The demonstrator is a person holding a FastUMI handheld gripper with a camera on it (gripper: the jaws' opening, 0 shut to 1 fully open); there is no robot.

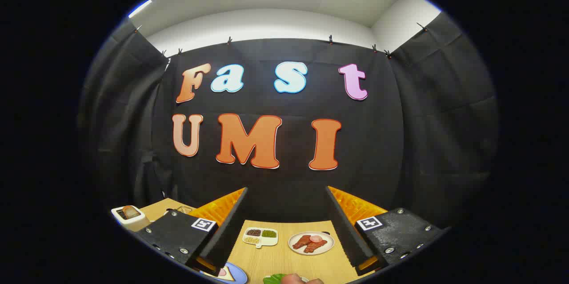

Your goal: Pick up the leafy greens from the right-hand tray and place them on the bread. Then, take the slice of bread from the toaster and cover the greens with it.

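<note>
You are holding the gripper (284,230) with its fingers spread wide, gripping nothing. The leafy greens (274,279) are lying low between them, nearer than the plate of meat (311,242).

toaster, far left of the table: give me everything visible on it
The toaster is a small, cream-white, boxy unit with rounded corners, plastic-looking, standing upright on the wooden table beyond the left one of the fingers. A browned slice of bread stands in its top slot, sticking out. Nothing else touches it. The gripper is open, well clear of it.
</note>
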